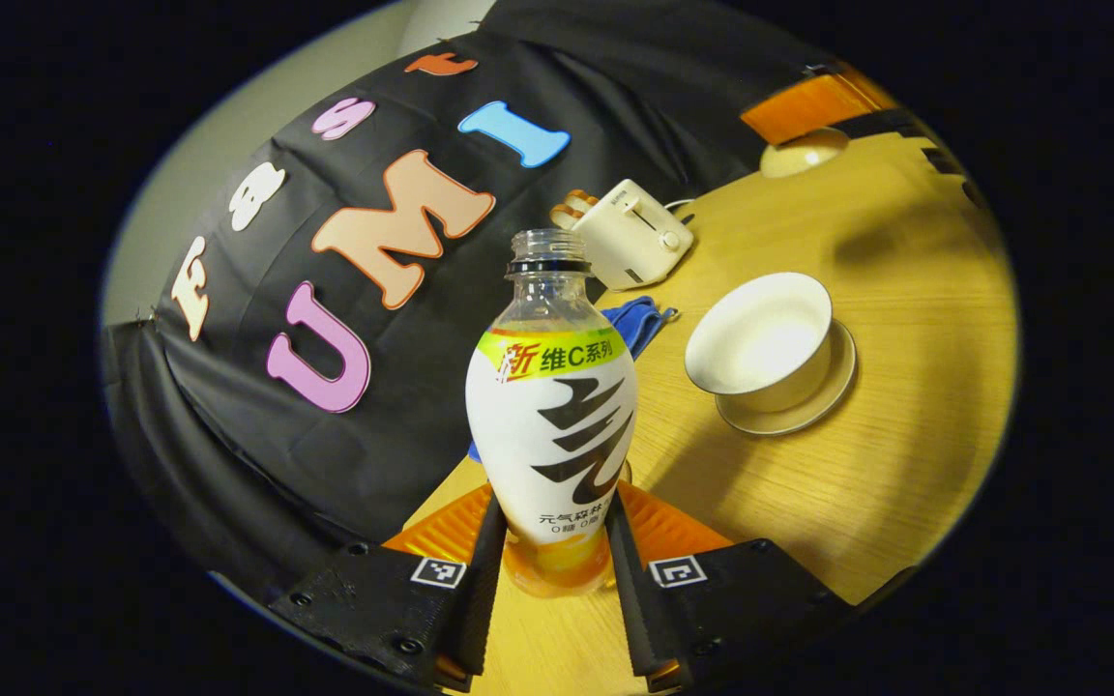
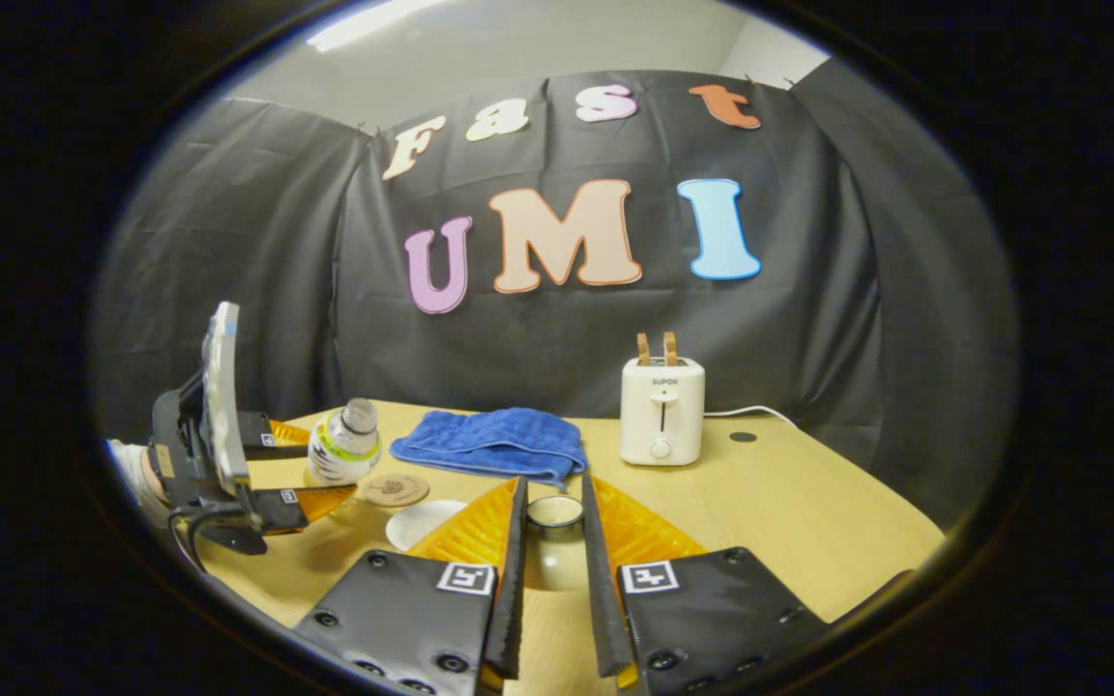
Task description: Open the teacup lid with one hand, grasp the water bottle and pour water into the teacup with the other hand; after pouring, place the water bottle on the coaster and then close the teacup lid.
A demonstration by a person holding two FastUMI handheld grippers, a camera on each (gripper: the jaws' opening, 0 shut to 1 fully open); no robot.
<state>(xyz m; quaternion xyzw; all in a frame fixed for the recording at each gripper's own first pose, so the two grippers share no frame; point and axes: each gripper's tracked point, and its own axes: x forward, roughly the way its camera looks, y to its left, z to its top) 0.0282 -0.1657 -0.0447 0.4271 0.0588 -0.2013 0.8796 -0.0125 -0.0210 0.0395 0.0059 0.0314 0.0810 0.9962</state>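
The left gripper [image 1: 549,551] clamps the uncapped water bottle [image 1: 550,425], tilted toward the open teacup [image 1: 760,343]; the right gripper [image 2: 554,570] grips the lid [image 2: 554,511], keeping it clear for pouring.

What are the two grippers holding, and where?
The left gripper holds the water bottle near its base. The right gripper holds the teacup lid by its knob.

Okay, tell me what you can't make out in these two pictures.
Water level in the bottle: left gripper view, the label wraps around it.
Inside of the teacup: left gripper view, glare washes it out.
Lid: right gripper view, mostly covered by the right hand-held gripper.
Coaster pattern: right gripper view, too small.
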